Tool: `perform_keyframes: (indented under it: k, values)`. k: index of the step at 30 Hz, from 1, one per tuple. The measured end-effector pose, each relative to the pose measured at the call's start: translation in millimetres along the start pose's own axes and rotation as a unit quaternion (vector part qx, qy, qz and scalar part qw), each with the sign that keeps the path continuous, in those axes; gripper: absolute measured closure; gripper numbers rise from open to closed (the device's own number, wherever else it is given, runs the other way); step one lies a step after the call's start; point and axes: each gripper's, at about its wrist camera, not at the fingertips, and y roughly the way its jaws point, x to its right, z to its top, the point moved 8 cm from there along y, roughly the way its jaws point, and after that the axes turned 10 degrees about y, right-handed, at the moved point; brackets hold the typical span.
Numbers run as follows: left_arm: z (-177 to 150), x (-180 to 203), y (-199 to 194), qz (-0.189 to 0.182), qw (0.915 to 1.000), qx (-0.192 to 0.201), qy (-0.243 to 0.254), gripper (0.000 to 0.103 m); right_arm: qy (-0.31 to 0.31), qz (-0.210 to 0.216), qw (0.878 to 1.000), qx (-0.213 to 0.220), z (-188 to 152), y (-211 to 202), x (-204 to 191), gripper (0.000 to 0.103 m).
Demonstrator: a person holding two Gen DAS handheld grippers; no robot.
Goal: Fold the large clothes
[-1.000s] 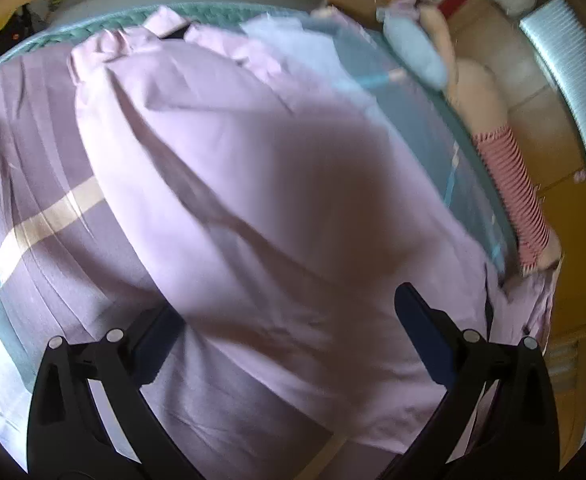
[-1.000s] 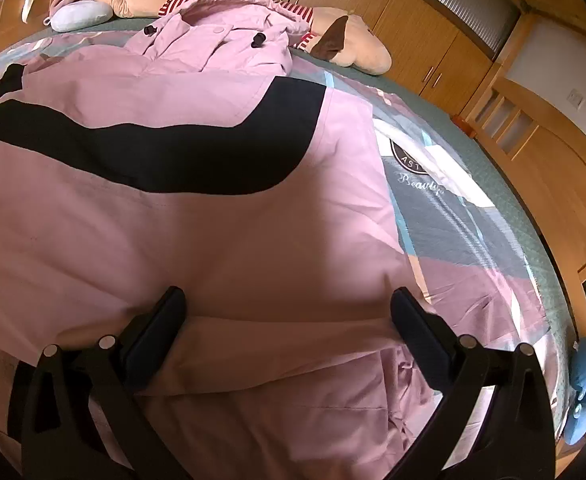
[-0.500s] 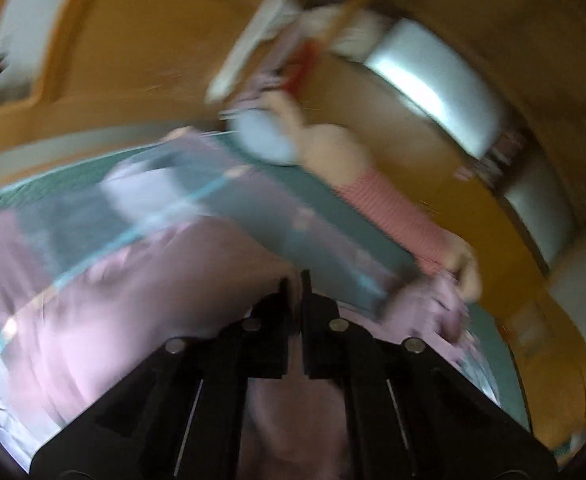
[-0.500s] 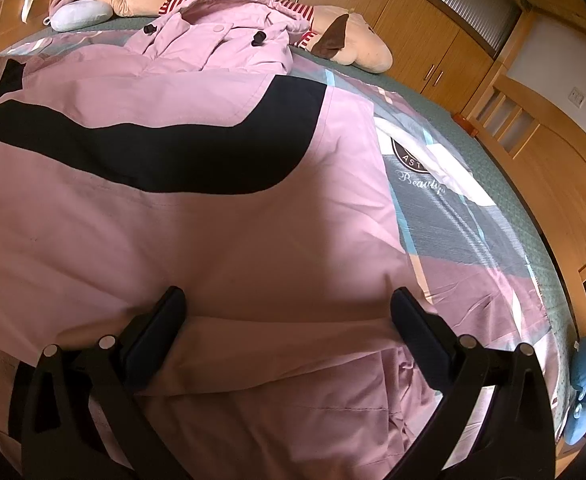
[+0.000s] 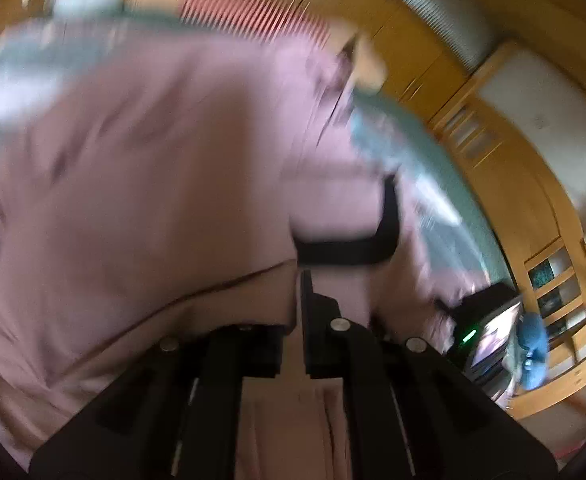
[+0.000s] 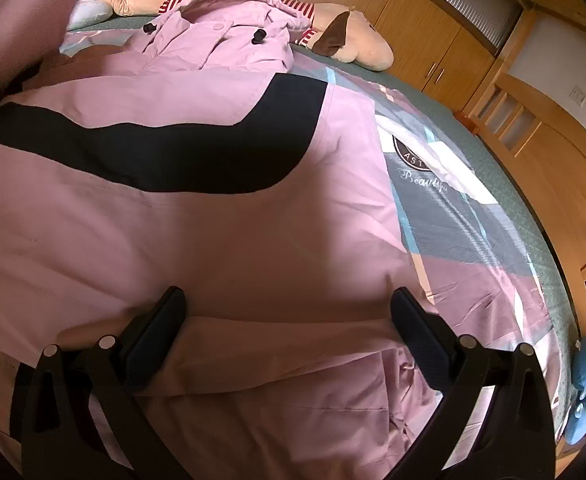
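Note:
A large pink jacket [image 6: 221, 240] with a curved black band [image 6: 181, 152] lies spread on the bed, its hood [image 6: 221, 36] at the far end. My right gripper [image 6: 287, 320] is open and empty, hovering over the jacket's near hem. My left gripper [image 5: 299, 284] is shut on a fold of the pink jacket [image 5: 141, 168] and holds it lifted; this view is motion-blurred. The lifted pink cloth also shows blurred at the top left of the right wrist view [image 6: 9, 40].
A striped plush dog [image 6: 345, 40] lies along the far edge of the bed. The patterned bedspread [image 6: 465, 216] shows to the right of the jacket. Wooden cabinets [image 6: 425, 44] line the wall. A blue plush toy [image 6: 585, 392] sits at the bed's right edge.
My left gripper shut on the jacket cloth and swung it up and across toward the right. The right gripper has not moved; lifted cloth now enters its view at top left.

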Motion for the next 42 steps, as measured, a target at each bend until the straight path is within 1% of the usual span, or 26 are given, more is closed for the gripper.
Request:
perform_keyframes:
  k: [1, 3, 4, 5, 6, 7, 9, 12, 13, 14, 16, 18, 19, 20, 21, 22, 23, 24, 25, 27, 28, 30, 32, 35, 39, 42]
  values:
    - [-11.9, -3.9, 6.1, -0.001, 0.9997, -0.017, -0.018, 0.098, 0.0, 0.0, 1.0, 0.0, 0.2, 0.4, -0.2, 0.001]
    - [-22.4, -9.0, 1.7, 0.003, 0.9993, -0.027, -0.027, 0.084, -0.001, 0.0, 1.0, -0.001, 0.1, -0.3, -0.3, 0.001]
    - [-29.1, -3.9, -5.7, -0.01, 0.9989, -0.032, -0.033, 0.059, -0.001, 0.0, 1.0, -0.001, 0.1, -0.2, -0.3, 0.001]
    - [-33.6, 0.3, -13.4, -0.015, 0.9987, -0.032, -0.037, 0.021, -0.001, 0.0, 1.0, -0.001, 0.1, -0.2, -0.4, 0.001]
    - [-38.1, 4.1, -24.8, -0.009, 0.999, -0.023, -0.037, 0.011, -0.001, 0.0, 1.0, -0.001, 0.1, -0.4, -0.4, 0.001]
    - [-42.4, 12.0, -37.5, -0.003, 0.9997, -0.002, -0.022, 0.009, -0.001, 0.0, 1.0, -0.001, 0.1, -0.6, -0.4, 0.001]
    - [-49.1, 36.2, -58.0, 0.003, 0.9984, 0.025, 0.05, 0.009, -0.002, -0.001, 1.0, 0.0, 0.3, -0.9, -0.2, 0.001]
    - [-31.5, 40.4, -93.1, 0.047, 0.989, 0.094, 0.104, 0.009, -0.003, -0.003, 1.0, 0.002, 0.1, -0.9, 0.4, 0.001]
    - [-18.5, 24.8, -108.6, 0.084, 0.9842, 0.122, 0.098, 0.008, -0.005, -0.004, 1.0, 0.003, 0.4, -1.0, 0.4, 0.001]
    - [-10.9, 7.9, -118.9, 0.116, 0.9808, 0.135, 0.079, 0.008, -0.008, -0.008, 1.0, 0.004, 1.1, -3.1, 0.6, 0.001]
    - [-2.7, -42.9, -140.5, 0.19, 0.9701, 0.15, 0.013, 0.007, -0.022, -0.032, 0.999, 0.009, 2.5, -8.7, -0.7, 0.001]
    - [-6.4, -107.6, -160.2, 0.264, 0.9498, 0.148, -0.082, 0.006, -0.051, -0.074, 0.996, 0.027, 6.0, -22.7, -5.5, 0.001]
    - [-8.3, -124.2, -161.9, 0.267, 0.9464, 0.144, -0.11, 0.006, -0.063, -0.08, 0.994, 0.047, 8.9, -34.6, -11.4, 0.001]
    - [-10.0, -140.9, -159.2, 0.253, 0.9471, 0.138, -0.141, 0.006, -0.07, -0.075, 0.993, 0.064, 11.1, -43.5, -15.9, 0.001]
    - [-11.2, -152.6, -155.0, 0.227, 0.9505, 0.129, -0.168, 0.006, -0.084, -0.067, 0.99, 0.096, 14.0, -59.4, -24.9, 0.001]
    - [-13.1, -163.9, -143.5, 0.169, 0.9573, 0.114, -0.205, 0.006, -0.095, -0.065, 0.986, 0.12, 15.7, -70.2, -31.5, 0.001]
    - [-14.2, -165.3, -134.8, 0.133, 0.9605, 0.105, -0.221, 0.006, -0.113, -0.066, 0.98, 0.153, 17.4, -85.5, -40.6, 0.001]
    - [-14.7, -165.7, -123.7, 0.091, 0.9628, 0.092, -0.237, 0.006, -0.122, -0.063, 0.975, 0.172, 17.8, -94.3, -46.0, 0.001]
    - [-17.1, -165.1, -111.0, 0.042, 0.9621, 0.081, -0.257, 0.006, -0.129, -0.054, 0.971, 0.192, 17.7, -105.0, -52.1, 0.001]
    - [-21.1, -159.3, -96.1, 0.009, 0.9594, 0.078, -0.271, 0.007, -0.125, -0.003, 0.97, 0.209, 16.0, -122.0, -61.2, 0.001]
    - [-22.5, -151.4, -89.9, 0.008, 0.9613, 0.075, -0.265, 0.007, -0.123, 0.031, 0.97, 0.208, 14.4, -129.3, -65.7, 0.001]
    - [-17.2, -130.0, -79.4, 0.007, 0.9709, 0.073, -0.228, 0.007, -0.129, 0.068, 0.969, 0.202, 10.9, -138.1, -75.1, 0.001]
    - [-12.8, -109.6, -82.8, 0.013, 0.9792, 0.077, -0.188, 0.007, -0.145, 0.091, 0.966, 0.193, 5.5, -141.8, -84.5, 0.001]
    - [-3.5, -75.0, -88.4, -0.006, 0.9892, 0.091, -0.115, 0.005, -0.188, 0.111, 0.961, 0.172, -11.6, -139.1, -106.6, 0.001]
    - [0.3, -42.3, -92.8, -0.053, 0.9931, 0.094, -0.047, 0.005, -0.245, 0.109, 0.942, 0.204, -27.3, -153.0, -135.0, 0.001]
    - [0.5, -17.1, -92.6, -0.12, 0.9891, 0.083, -0.022, 0.005, -0.269, 0.105, 0.928, 0.234, -35.1, -164.1, -151.8, 0.001]
